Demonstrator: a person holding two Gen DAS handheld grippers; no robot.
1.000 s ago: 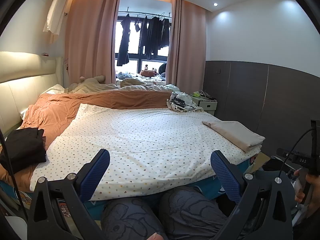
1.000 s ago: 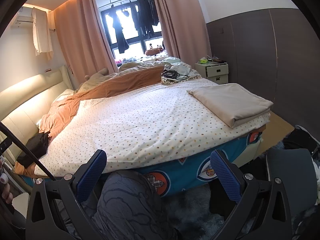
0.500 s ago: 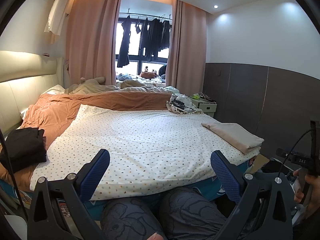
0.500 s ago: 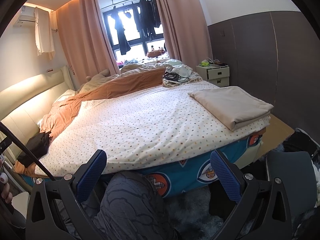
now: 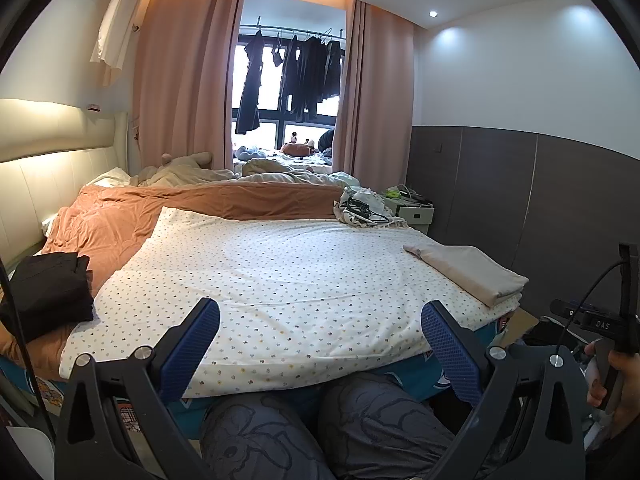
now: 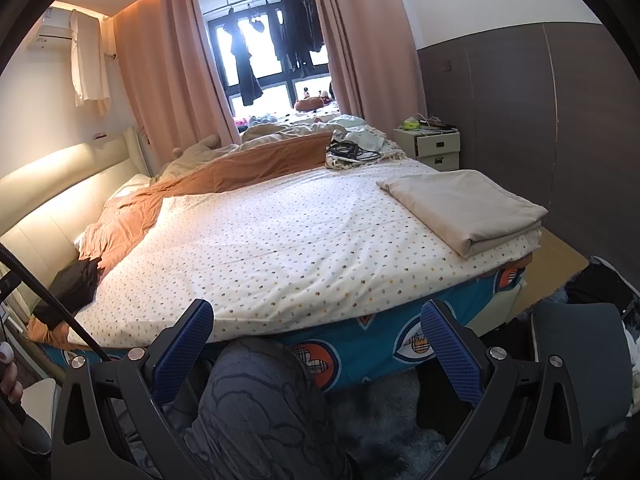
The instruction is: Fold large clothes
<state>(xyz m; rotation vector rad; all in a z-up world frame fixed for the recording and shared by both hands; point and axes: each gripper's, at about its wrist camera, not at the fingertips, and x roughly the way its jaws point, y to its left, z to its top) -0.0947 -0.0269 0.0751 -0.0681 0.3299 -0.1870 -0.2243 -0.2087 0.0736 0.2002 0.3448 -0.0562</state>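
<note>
With both held low at the foot of the bed, the left tool (image 5: 320, 344) and right tool (image 6: 318, 340) have their blue pads spread wide, nothing between them. Neither touches fabric. Person's knees (image 5: 320, 428) sit just below the left tool, between its arms; one knee (image 6: 256, 400) shows under the right tool.

Spotted sheet (image 5: 288, 276) lies spread flat over the bed (image 6: 360, 356), near edge hanging just past the mattress, right ahead of both tools. Few wrinkles near the front edge.

Folded beige cloth (image 6: 464, 204) lies on the sheet at the near right corner, edges squared, well right of the right tool's line. Same stack seen in the left view (image 5: 468, 272).

Folded black garment (image 5: 46, 292) lies on the left edge of the bed, on the orange duvet (image 5: 120, 224), beside the sheet's left border. The duvet is bunched along the far side and left.

Cables on a crumpled cloth (image 6: 352, 152) lie at the far right corner. Nightstand (image 6: 436, 148) stands beyond it against the dark wall panel. Dark clothes (image 5: 292, 76) hang at the window between pink curtains (image 5: 180, 80).

The hand on the right tool's grip (image 5: 616, 380) shows at the edge of the left view.
</note>
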